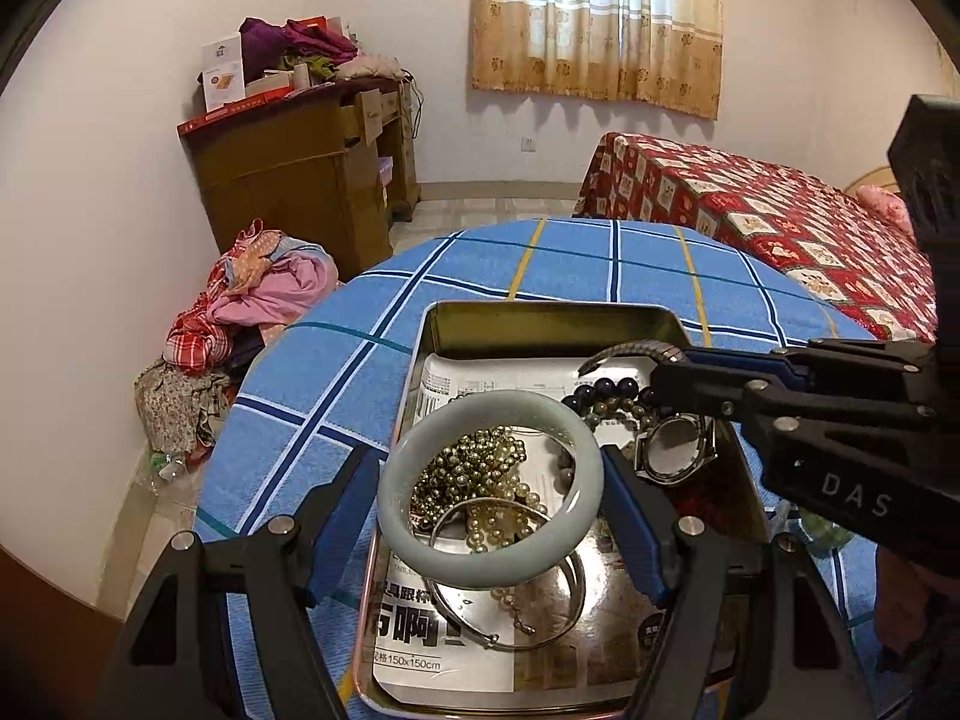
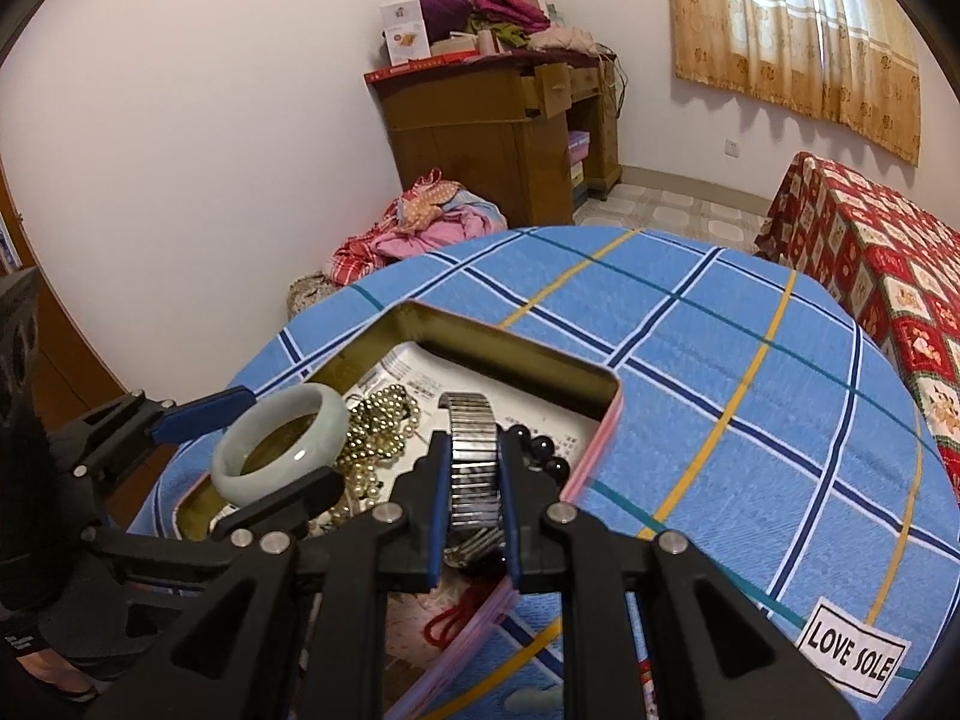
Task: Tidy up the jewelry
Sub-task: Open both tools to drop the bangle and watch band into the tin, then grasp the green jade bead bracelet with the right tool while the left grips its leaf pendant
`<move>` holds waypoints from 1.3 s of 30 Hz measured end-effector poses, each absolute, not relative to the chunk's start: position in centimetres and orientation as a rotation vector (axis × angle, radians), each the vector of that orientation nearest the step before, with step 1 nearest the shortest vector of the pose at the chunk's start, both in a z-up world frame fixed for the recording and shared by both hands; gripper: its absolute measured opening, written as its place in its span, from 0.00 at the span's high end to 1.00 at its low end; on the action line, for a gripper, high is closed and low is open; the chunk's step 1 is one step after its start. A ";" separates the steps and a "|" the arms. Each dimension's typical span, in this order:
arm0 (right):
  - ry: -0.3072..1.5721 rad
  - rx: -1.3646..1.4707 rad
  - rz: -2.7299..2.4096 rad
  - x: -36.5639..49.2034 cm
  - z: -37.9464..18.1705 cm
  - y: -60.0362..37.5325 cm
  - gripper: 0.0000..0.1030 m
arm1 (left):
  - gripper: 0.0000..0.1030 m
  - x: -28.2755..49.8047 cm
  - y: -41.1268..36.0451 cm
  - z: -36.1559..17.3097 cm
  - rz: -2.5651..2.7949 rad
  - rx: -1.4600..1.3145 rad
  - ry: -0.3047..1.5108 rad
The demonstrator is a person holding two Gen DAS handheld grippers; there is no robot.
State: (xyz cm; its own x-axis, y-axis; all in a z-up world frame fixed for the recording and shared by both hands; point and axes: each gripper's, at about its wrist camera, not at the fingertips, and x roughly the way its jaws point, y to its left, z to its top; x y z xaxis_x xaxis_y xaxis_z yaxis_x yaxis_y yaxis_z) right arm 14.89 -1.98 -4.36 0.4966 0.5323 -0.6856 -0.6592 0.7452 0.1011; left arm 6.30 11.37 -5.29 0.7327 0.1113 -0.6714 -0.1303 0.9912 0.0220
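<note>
An open metal tin (image 1: pixel 540 321) lined with printed paper sits on the blue checked tablecloth (image 1: pixel 480 264). My left gripper (image 1: pixel 486 459) is shut on a pale green jade bangle (image 1: pixel 420 552), which it holds flat above the tin. Under the bangle lie a heap of pearl and gold bead strands (image 1: pixel 474 462) and a silver bangle (image 1: pixel 564 600). My right gripper (image 2: pixel 474 450) is shut on the ribbed metal band (image 2: pixel 474 438) of a wristwatch. The watch's face (image 1: pixel 675 438) hangs below the right gripper (image 1: pixel 666 360). A dark bead bracelet (image 1: pixel 606 390) lies by the watch.
A red cord (image 2: pixel 456 618) lies at the tin's near corner. A "LOVE SOLE" label (image 2: pixel 852 648) is sewn on the cloth at the right. Past the table stand a red patterned bed (image 1: pixel 750 204), a brown desk (image 1: pixel 300 168) and a pile of clothes (image 1: pixel 252 300).
</note>
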 end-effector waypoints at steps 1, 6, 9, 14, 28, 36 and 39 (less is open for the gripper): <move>0.766 -0.187 0.729 15.0 -4.5 -1.9 0.82 | 0.28 6.3 11.4 -5.3 0.134 -0.028 0.736; 0.767 -0.171 0.723 15.3 -4.7 -2.3 0.80 | 0.28 6.1 11.4 -5.7 0.131 -0.030 0.750; 0.758 -0.158 0.707 15.4 -4.5 -2.7 0.71 | 0.28 5.5 11.3 -5.2 0.145 -0.016 0.723; 0.750 -0.117 0.668 15.4 -4.2 -4.4 0.52 | 0.28 4.7 11.7 -4.5 0.155 -0.023 0.703; 0.781 -0.086 0.500 11.8 -4.9 -14.4 0.36 | 0.27 2.9 8.7 -4.6 0.136 -0.049 0.705; 0.793 -0.154 0.571 8.8 -5.9 -13.2 0.41 | 0.26 2.5 6.0 -5.2 0.097 0.005 0.718; 0.784 -0.199 0.552 8.7 -6.2 -12.3 0.51 | 0.26 2.4 6.0 -5.3 0.088 -0.006 0.723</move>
